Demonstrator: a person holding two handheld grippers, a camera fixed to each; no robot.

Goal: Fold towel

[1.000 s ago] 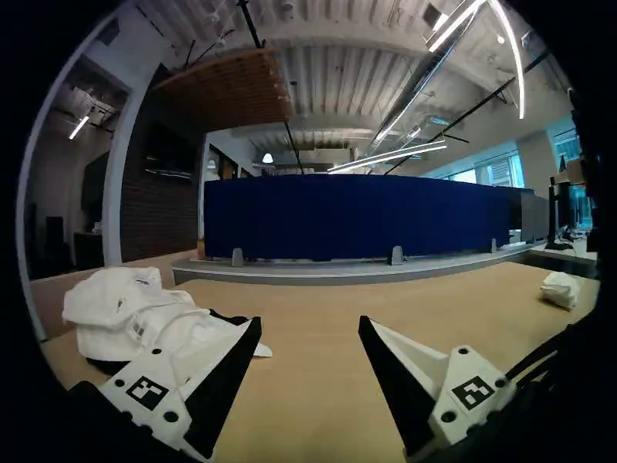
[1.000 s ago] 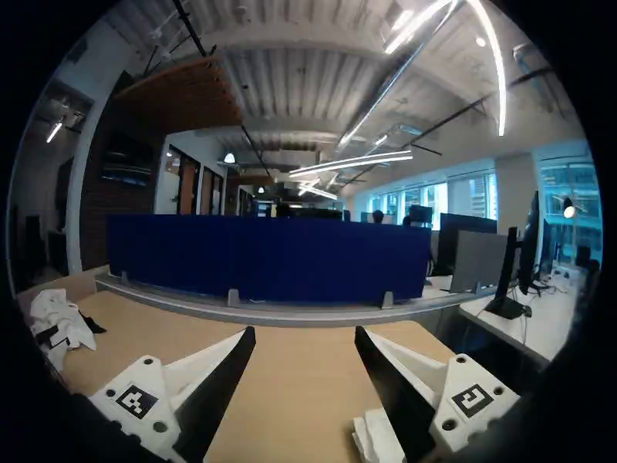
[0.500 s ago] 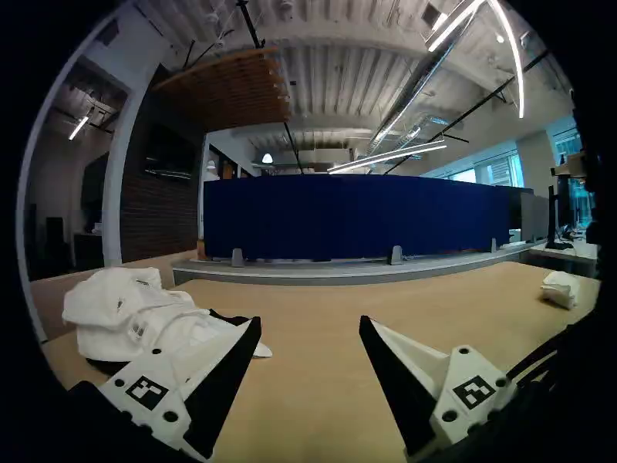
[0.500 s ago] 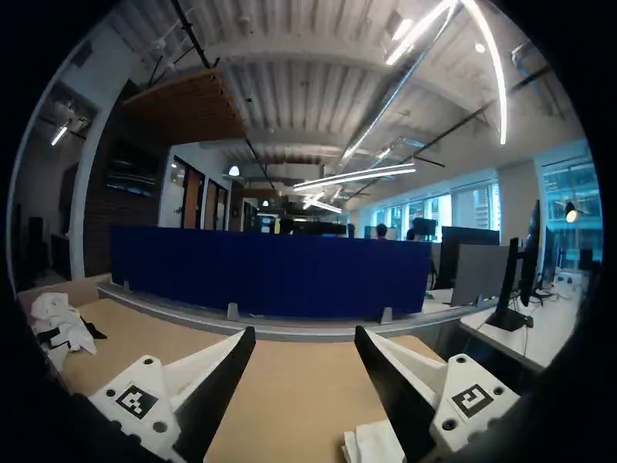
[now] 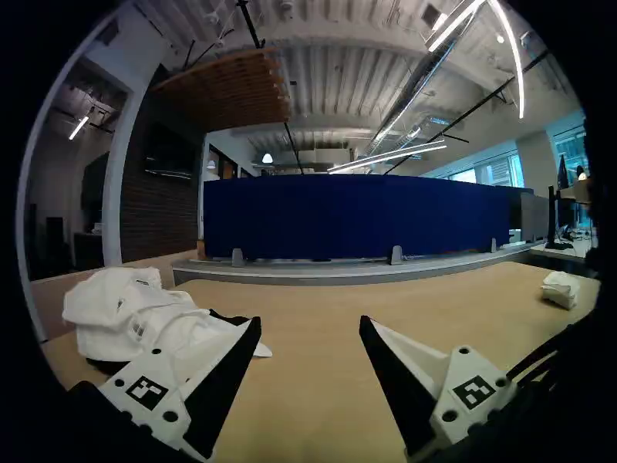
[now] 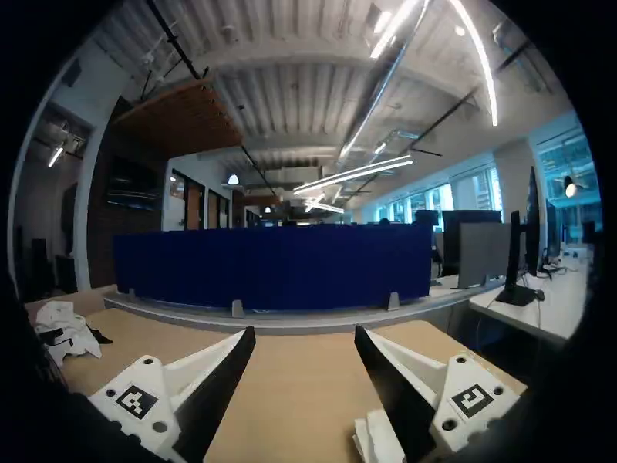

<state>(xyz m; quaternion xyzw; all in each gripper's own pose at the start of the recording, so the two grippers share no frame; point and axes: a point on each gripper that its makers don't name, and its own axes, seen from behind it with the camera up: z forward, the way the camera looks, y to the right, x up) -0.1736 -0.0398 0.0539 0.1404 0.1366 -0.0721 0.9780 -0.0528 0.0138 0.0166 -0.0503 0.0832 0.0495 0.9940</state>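
A heap of white towels (image 5: 135, 312) lies on the wooden table at the left of the left gripper view, just beyond my left finger. My left gripper (image 5: 308, 339) hangs low over the table, open, with nothing between its fingers. A small folded white towel (image 5: 561, 288) rests far right on the table. In the right gripper view my right gripper (image 6: 305, 347) is open and holds nothing; a folded white towel (image 6: 374, 436) sits below it beside the right finger. The white heap (image 6: 65, 336) shows at far left.
The wooden table (image 5: 324, 309) ends at a grey rail with a blue partition (image 5: 355, 216) behind it. To the right stands a second desk with monitors (image 6: 517, 247). A dark brick wall (image 5: 154, 208) rises at the left.
The right gripper has dropped lower and turned a little, so the partition sits higher and the folded towel by its right finger shifted slightly. The left gripper has stayed still.
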